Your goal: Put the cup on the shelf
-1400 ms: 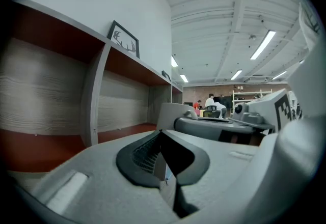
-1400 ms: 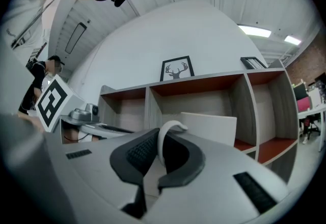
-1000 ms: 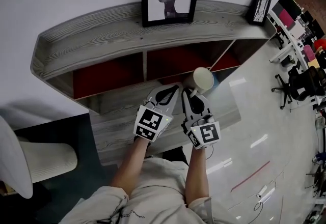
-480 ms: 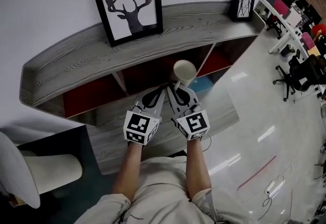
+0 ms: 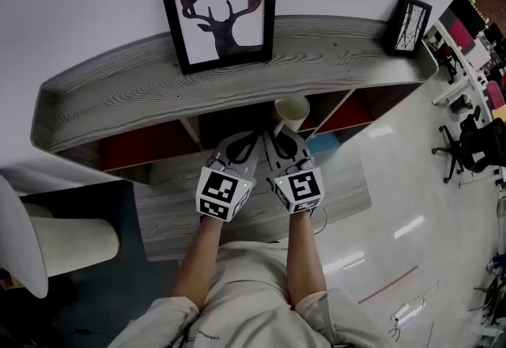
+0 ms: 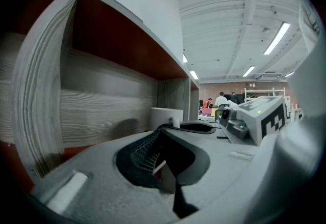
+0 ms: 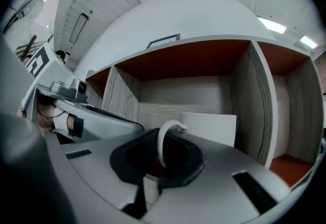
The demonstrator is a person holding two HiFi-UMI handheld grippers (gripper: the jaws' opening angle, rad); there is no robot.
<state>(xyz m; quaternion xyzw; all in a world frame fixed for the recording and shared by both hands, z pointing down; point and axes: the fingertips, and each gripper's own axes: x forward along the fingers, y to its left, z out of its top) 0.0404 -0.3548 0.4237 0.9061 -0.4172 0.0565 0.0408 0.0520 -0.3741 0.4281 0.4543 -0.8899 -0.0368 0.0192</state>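
Note:
A white cup (image 5: 292, 111) hangs at the mouth of the middle compartment of a grey wooden shelf unit (image 5: 118, 93) with red back panels. My right gripper (image 5: 278, 133) is shut on the cup's handle (image 7: 165, 141). In the right gripper view the cup (image 7: 209, 126) sits just past the jaws, in front of the compartment's grey back wall. My left gripper (image 5: 251, 137) is shut on nothing and lies close beside the right one. From the left gripper (image 6: 170, 167) view, the cup (image 6: 165, 116) shows ahead and the right gripper (image 6: 254, 121) to the right.
A framed deer picture (image 5: 221, 6) and a small dark frame (image 5: 407, 22) stand on the shelf top. Upright dividers (image 7: 262, 111) bound the compartment. A lower board (image 5: 158, 204) juts out beneath my grippers. A white chair (image 5: 32, 243) is at left, office chairs (image 5: 474, 141) at far right.
Both grippers moved forward and left together, and the cup went from in front of the right-hand divider up to the mouth of the middle compartment. The grip on the handle is unchanged.

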